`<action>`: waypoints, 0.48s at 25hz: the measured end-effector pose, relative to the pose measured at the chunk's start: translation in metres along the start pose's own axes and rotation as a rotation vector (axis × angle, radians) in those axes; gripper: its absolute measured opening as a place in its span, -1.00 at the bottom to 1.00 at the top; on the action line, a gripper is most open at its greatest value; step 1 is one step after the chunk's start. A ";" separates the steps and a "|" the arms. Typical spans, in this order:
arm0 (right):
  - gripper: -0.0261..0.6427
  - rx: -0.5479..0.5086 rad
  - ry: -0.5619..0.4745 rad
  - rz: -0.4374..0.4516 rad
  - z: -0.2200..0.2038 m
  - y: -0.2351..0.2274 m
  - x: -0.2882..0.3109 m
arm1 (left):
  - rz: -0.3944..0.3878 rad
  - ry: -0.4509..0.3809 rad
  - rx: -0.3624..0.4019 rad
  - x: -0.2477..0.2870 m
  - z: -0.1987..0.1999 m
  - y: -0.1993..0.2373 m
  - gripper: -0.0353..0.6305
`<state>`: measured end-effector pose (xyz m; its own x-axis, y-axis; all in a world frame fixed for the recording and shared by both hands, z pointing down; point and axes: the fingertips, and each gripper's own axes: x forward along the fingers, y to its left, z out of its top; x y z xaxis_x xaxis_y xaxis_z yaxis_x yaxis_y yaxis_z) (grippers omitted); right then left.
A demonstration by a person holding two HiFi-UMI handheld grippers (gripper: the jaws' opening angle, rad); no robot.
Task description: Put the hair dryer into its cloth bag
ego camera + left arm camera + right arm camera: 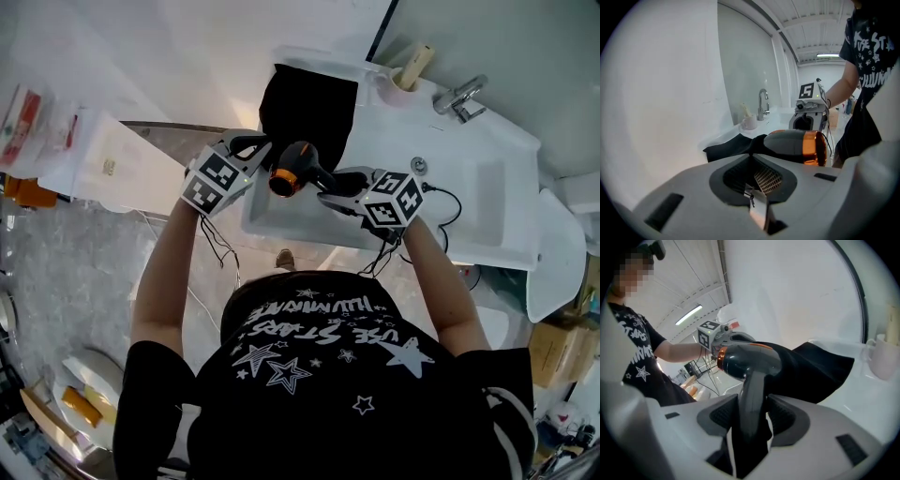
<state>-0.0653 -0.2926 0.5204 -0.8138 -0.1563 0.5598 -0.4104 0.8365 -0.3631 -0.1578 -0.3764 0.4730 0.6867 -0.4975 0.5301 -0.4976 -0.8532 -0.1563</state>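
A dark grey hair dryer (295,178) with an orange ring hangs over the white counter, its orange end turned left. My right gripper (330,194) is shut on the dryer's handle (751,401), which stands upright between the pads. The black cloth bag (307,108) lies on the counter behind the dryer, with one edge raised. My left gripper (255,146) is shut on that raised edge; in the left gripper view the black cloth (729,147) runs right up to the closed jaw tips (752,157). The dryer's body (792,145) hangs just beyond them, partly against the bag (815,369).
A white sink basin (487,187) with a chrome tap (459,97) lies to the right. A white mug (398,84) stands at the back by the wall. A black cable (448,202) trails over the counter. Papers and packets (103,159) lie on a surface at the left.
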 end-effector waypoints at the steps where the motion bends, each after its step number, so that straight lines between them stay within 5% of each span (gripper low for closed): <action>1: -0.32 -0.012 0.008 -0.034 0.002 -0.006 0.002 | -0.003 -0.007 -0.008 -0.001 0.000 0.001 -0.81; 12: -0.32 -0.087 0.090 -0.289 0.013 -0.053 0.030 | -0.031 -0.074 -0.038 -0.007 0.007 -0.002 -0.81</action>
<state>-0.0728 -0.3486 0.5467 -0.6274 -0.3499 0.6957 -0.5791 0.8069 -0.1164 -0.1580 -0.3728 0.4636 0.7387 -0.4819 0.4712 -0.4938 -0.8628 -0.1081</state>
